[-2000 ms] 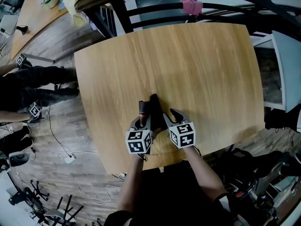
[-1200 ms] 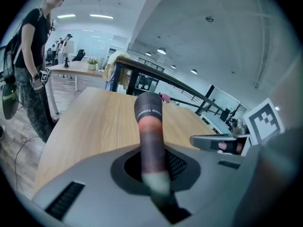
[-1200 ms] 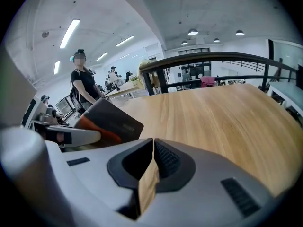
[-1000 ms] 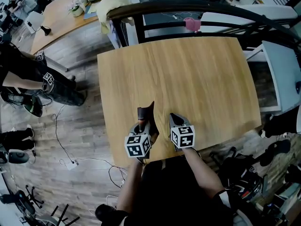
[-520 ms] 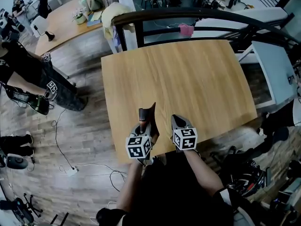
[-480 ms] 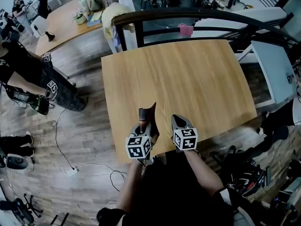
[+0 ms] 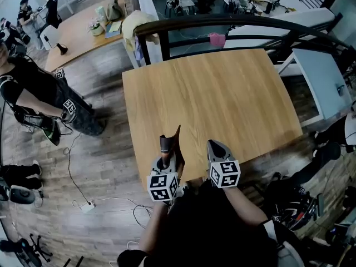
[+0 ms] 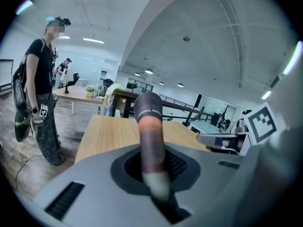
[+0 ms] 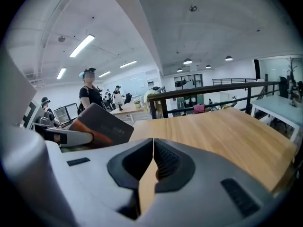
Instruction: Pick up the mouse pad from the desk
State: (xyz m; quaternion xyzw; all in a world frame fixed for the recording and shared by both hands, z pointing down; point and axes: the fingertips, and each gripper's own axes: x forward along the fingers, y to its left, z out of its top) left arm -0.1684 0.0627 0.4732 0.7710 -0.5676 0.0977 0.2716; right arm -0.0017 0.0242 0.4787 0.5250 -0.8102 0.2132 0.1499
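A light wooden desk (image 7: 222,93) spreads ahead of the left gripper (image 7: 166,157) and the right gripper (image 7: 214,146). Past its far edge runs a black railing (image 7: 233,20). Left of the left gripper lies grey-brown plank floor (image 7: 105,143) — farther off, another wooden table (image 7: 83,29). Right of the right gripper stands a white table (image 7: 317,77). Strip lights (image 9: 83,45) line the white ceiling (image 9: 142,22).

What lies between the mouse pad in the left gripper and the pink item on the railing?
Bare desk only, from mouse pad to pink item, in the head view.
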